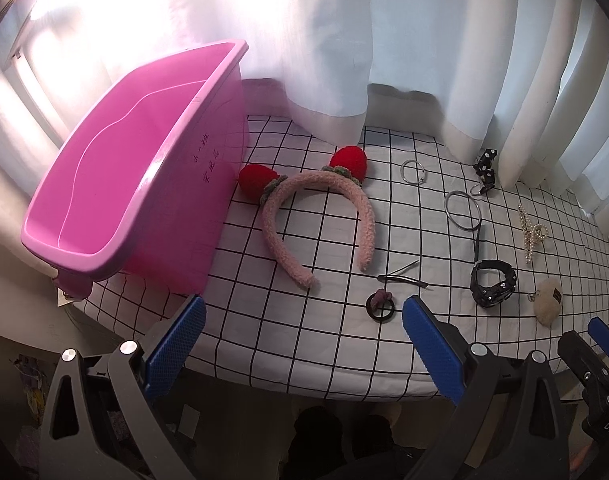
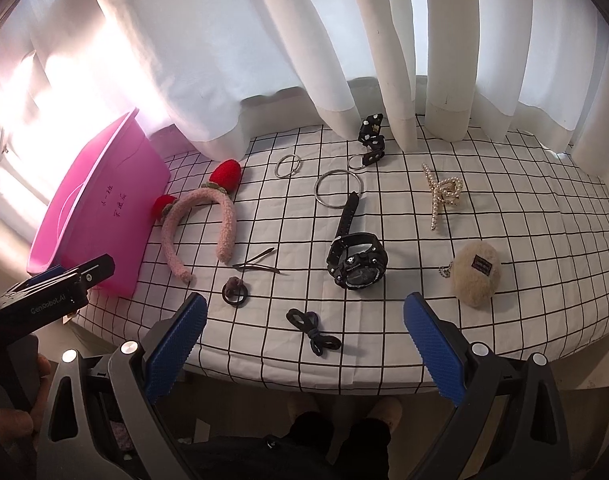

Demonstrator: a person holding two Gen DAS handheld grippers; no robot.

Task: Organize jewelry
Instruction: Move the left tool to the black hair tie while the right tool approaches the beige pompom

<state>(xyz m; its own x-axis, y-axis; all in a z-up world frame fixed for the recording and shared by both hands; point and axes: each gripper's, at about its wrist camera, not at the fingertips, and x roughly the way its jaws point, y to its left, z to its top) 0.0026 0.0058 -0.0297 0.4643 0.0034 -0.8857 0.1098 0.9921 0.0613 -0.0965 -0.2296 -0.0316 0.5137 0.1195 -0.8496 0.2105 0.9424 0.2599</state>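
A pink bin stands empty at the left of the checked cloth; it also shows in the right wrist view. A fuzzy pink headband with red strawberries lies beside it, also seen from the right. A black watch, pearl claw clip, fluffy beige pouch, metal rings, hairpins and black hair ties lie spread out. My left gripper is open and empty at the front edge. My right gripper is open and empty above the hair ties.
White curtains hang along the back edge of the table. A black patterned key strap lies by the curtain hem. A small ring hair tie sits near the front. The table's front edge drops off just under both grippers.
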